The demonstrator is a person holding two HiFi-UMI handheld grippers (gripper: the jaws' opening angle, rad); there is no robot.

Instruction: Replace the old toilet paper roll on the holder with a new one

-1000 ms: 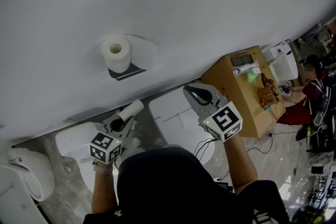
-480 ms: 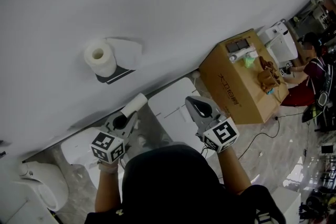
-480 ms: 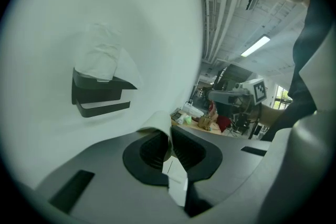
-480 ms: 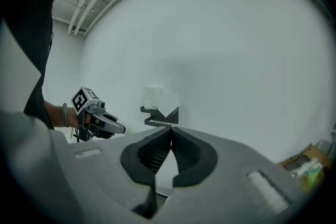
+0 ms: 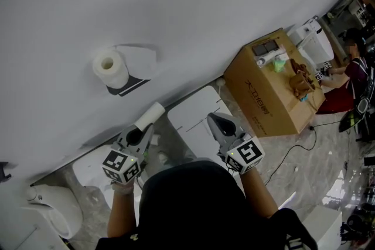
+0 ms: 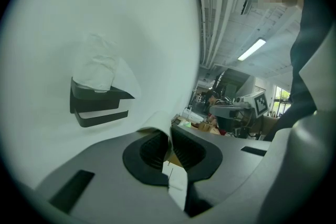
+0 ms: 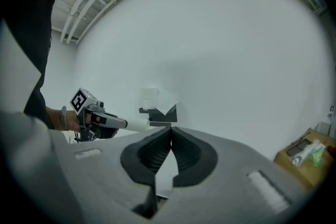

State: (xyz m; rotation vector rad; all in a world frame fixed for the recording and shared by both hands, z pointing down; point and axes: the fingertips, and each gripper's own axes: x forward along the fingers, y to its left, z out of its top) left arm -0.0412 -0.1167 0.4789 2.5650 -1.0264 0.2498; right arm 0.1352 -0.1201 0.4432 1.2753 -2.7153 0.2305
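Note:
A white toilet paper roll [image 5: 110, 69] sits on a black holder [image 5: 129, 86] fixed to the white wall; the left gripper view shows that roll [image 6: 97, 68] on its holder [image 6: 97, 102] ahead and to the left. My left gripper [image 5: 140, 129] is below the holder and clear of it, shut on the wall of a thin white paper tube [image 5: 150, 115] that points up at the wall. The same tube's wall [image 6: 167, 136] is pinched between the pads. My right gripper [image 5: 215, 120] hangs to the right, shut, with nothing in it [image 7: 170, 132].
A brown cardboard box [image 5: 266, 91] with small items on top stands on the floor at the right. A person [image 5: 354, 64] sits beyond it. A white toilet lid [image 5: 193, 117] lies below the grippers, and another white fixture [image 5: 53, 208] is at the lower left.
My right gripper has come down and back from the box side and rolled. The left gripper has risen slightly toward the wall with the tube still in it.

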